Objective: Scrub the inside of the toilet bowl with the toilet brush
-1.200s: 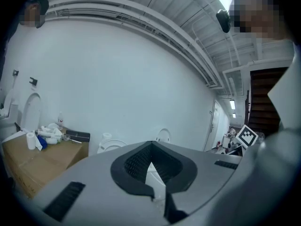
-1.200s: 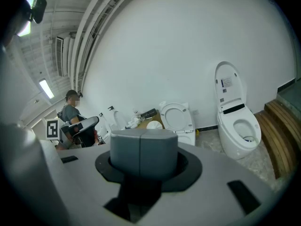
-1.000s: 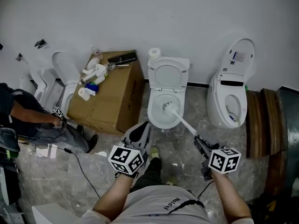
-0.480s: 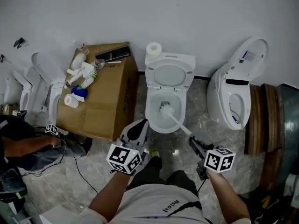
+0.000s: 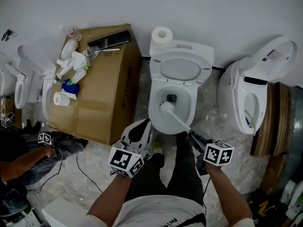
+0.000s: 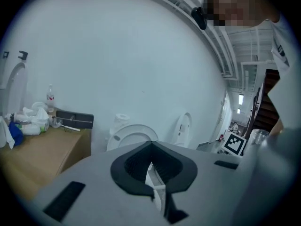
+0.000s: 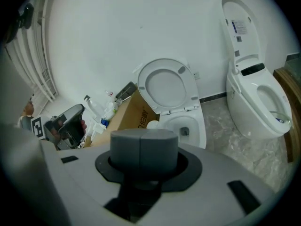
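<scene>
The toilet brush (image 5: 166,107) has its white bristle head down inside the toilet bowl (image 5: 185,112), sitting just in front of the dark drain hole. Its pale handle slants back over the near rim and straight into the right gripper (image 5: 193,137). From the right gripper view, that gripper (image 7: 141,147) has its two grey fingers pressed tight together, so it's clamped on the handle. A bit of the white brush head (image 7: 151,125) peeks out just behind them.

The left gripper (image 5: 140,129) is off to the left of the bowl, near its front edge but not touching it. In its own view the left gripper (image 6: 153,173) has its black pads drawn in narrow, with only a thin slit between them and nothing held.

The seat and lid (image 5: 182,70) are flipped up against the wall, and there's a toilet paper roll (image 5: 163,33) on the cistern. A cardboard box (image 5: 102,103) stands just beside the toilet on the left, with bottles and rolls (image 5: 71,65) piled on top. Another white toilet (image 5: 251,93) with its lid up stands to the right. A second person (image 5: 23,160) is crouched at the far left edge, on the marbled floor (image 5: 94,164).
</scene>
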Demonstrator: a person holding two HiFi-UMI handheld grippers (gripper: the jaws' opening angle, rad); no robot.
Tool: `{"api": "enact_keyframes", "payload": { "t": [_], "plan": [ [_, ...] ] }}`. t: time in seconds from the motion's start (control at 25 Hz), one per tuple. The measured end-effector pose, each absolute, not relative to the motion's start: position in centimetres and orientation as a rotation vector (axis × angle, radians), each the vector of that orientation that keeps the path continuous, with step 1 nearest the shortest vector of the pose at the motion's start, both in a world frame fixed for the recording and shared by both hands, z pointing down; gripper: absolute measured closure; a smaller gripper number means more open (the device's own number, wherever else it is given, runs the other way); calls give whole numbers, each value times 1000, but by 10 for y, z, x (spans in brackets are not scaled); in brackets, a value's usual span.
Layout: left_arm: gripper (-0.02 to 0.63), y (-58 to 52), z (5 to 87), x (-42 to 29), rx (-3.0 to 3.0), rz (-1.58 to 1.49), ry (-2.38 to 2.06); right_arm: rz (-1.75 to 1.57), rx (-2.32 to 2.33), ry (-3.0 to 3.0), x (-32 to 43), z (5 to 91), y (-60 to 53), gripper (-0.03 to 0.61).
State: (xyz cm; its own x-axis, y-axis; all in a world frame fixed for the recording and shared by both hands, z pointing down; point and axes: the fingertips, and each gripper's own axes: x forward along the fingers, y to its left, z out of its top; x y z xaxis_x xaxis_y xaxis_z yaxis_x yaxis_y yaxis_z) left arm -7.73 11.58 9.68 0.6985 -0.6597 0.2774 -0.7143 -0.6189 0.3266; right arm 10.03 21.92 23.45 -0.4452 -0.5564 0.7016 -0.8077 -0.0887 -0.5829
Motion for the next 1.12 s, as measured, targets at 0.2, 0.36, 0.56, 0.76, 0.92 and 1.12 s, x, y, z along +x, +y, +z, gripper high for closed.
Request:
{"api": "enact_keyframes", "payload": {
  "t": [0.2,0.36,0.56,0.76,0.92,1.12],
  "plan": [
    [606,87,139,-64,2410,232,-1121,1591,1392,-1881,104,299,171,420],
    [606,71,166,-48,2342,272,-1172,1630,1308,-1850,113,338,146,420],
    [606,57,204,-32,2285,291,-1209,1706,1286,-1818,119,388,124,420],
    [606,57,257,-24,2249,303,-1230,1745,1288,-1809,112,433,113,420],
    [606,66,291,-30,2206,289,-1232,1770,1322,-1803,100,458,114,420],
    [606,84,315,-42,2194,301,-1214,1785,1348,-1830,90,480,118,420]
  ]
}}
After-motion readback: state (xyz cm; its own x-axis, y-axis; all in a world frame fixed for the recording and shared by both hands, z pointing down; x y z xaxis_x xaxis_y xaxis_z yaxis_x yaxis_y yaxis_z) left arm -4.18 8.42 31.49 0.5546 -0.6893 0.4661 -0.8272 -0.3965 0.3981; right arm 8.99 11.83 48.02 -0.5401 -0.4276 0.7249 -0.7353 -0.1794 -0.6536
